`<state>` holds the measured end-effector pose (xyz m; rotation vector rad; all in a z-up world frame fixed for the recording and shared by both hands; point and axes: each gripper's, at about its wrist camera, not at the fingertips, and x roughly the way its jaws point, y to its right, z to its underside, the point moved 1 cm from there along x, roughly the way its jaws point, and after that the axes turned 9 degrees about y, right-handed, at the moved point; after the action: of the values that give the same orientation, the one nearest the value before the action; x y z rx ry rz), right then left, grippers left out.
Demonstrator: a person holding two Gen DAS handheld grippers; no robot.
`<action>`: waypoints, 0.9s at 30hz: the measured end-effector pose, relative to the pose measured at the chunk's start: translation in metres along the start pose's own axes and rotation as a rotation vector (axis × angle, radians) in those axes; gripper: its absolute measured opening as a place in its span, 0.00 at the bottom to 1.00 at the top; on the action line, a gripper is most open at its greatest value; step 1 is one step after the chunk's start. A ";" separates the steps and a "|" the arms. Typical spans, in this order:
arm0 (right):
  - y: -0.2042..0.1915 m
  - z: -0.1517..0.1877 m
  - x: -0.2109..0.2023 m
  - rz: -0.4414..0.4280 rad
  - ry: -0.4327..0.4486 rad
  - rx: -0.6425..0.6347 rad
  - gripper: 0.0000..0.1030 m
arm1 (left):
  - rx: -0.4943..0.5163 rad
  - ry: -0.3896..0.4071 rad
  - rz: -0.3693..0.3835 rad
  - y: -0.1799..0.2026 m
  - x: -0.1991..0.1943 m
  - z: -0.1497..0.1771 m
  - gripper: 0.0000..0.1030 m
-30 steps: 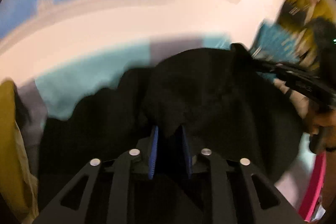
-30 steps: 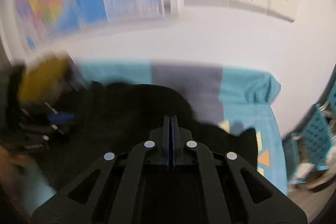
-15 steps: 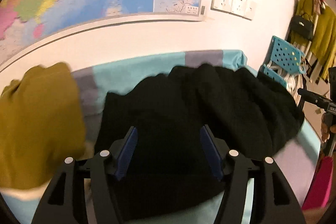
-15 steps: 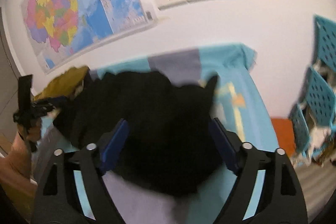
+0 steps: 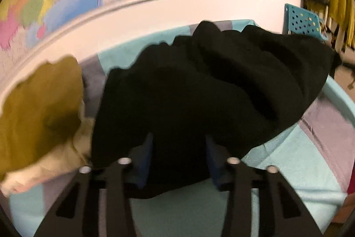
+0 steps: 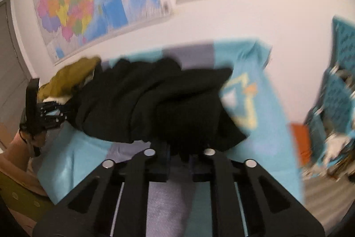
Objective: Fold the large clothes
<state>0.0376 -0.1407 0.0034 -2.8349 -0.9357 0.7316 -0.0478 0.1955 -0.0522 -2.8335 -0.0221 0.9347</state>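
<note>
I was closing both the left gripper and right gripper on the black garment's near hem; shallow bites risked slipping.

Matt black knit garment

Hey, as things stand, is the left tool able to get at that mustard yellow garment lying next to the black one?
Probably yes, once it lets go: the left tool is closing with the black garment between its fingers. The mustard garment lies uncovered right beside it on the bed.
</note>
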 end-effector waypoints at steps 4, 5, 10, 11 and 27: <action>0.008 -0.028 -0.033 0.047 0.070 -0.035 0.08 | -0.085 -0.035 0.051 -0.016 -0.008 -0.007 0.13; 0.019 -0.026 -0.029 0.086 0.057 -0.025 0.09 | -0.095 -0.035 0.073 -0.017 -0.009 -0.006 0.12; 0.047 0.030 0.033 0.186 -0.230 0.016 0.33 | -0.098 -0.083 0.083 -0.007 0.006 0.002 0.13; 0.049 0.031 0.026 0.205 -0.201 0.045 0.40 | -0.104 -0.068 0.088 -0.009 0.003 0.001 0.13; -0.091 -0.005 0.090 -0.178 -0.170 -0.164 0.58 | -0.108 -0.072 0.071 -0.010 0.015 0.003 0.24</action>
<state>0.0536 -0.0144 -0.0105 -2.8089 -1.3109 0.9238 -0.0370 0.2069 -0.0625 -2.9151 0.0206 1.0818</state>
